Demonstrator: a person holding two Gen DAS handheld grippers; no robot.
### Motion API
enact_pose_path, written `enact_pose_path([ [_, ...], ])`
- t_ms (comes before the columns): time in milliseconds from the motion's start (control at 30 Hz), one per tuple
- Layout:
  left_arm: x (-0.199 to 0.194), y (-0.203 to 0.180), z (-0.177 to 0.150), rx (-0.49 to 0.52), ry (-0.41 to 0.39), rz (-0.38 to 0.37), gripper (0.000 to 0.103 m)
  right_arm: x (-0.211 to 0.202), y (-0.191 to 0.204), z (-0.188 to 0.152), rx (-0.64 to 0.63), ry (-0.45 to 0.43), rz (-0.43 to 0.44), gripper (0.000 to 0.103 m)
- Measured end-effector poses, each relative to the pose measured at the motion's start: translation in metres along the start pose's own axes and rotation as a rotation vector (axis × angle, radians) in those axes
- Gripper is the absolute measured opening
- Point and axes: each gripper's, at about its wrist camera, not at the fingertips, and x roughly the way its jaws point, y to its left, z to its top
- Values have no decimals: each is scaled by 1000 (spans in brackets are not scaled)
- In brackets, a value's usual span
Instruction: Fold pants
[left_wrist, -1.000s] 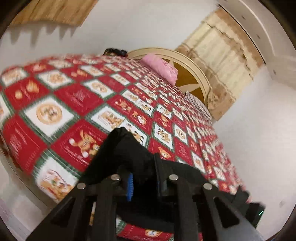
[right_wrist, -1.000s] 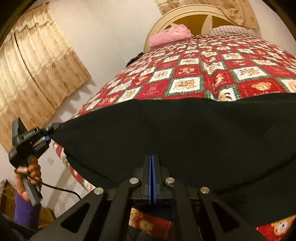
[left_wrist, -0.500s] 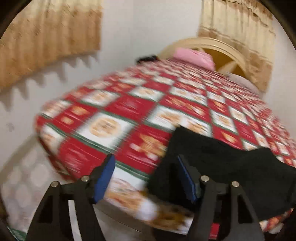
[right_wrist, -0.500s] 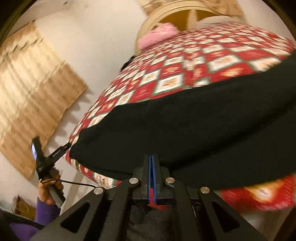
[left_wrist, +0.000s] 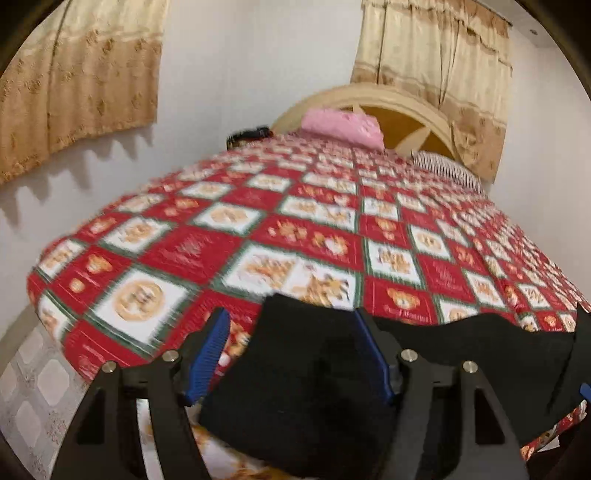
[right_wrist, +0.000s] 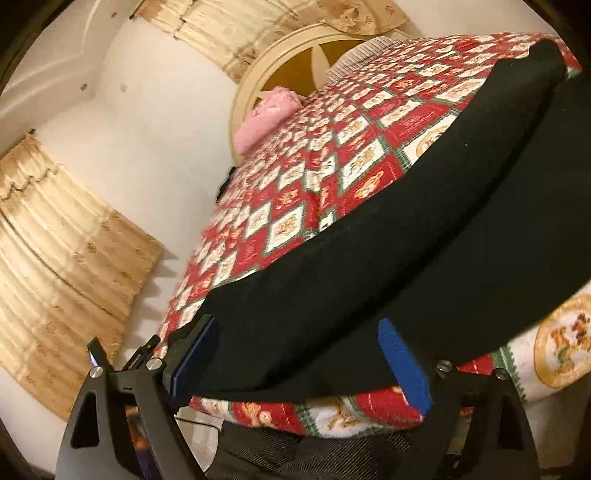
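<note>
Black pants lie in a long band across the near edge of a bed with a red Christmas quilt. My left gripper stands open at the pants' left end. The cloth lies loose between its blue pads and they do not press it. In the right wrist view the pants stretch from lower left to upper right. My right gripper has its jaws opening, with the near hem resting between the pads, unpinched.
A pink pillow and a striped pillow sit by the rounded headboard. A small dark object lies at the far left corner of the bed. Curtains hang on the walls. Tiled floor shows left of the bed.
Both grippers were shut on the pants and have let go, the left first, the right just now. The pants have dropped flat onto the quilt, and both views have rolled.
</note>
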Motion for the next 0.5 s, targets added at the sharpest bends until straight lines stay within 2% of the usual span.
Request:
enact_pose_path([
  [100,7,-1,-8,-16,36,-12,70,16,19,4,-86,-10,-131,89],
  [233,15,3,-15,-30,71,24,71,43,27,9,-54,22,-268,89],
  [333,21,8,-20,-59,97,22,76,64,29,13,-12,62,-382,89],
  [433,23,10,-25,-74,102,16,78,78,38,17,-68,69,-499,89],
  [467,23,9,-25,-63,100,20,79,80,40,16,-101,79,-527,85],
  [500,23,7,-26,-48,101,25,79,80,40,15,-129,76,-569,64],
])
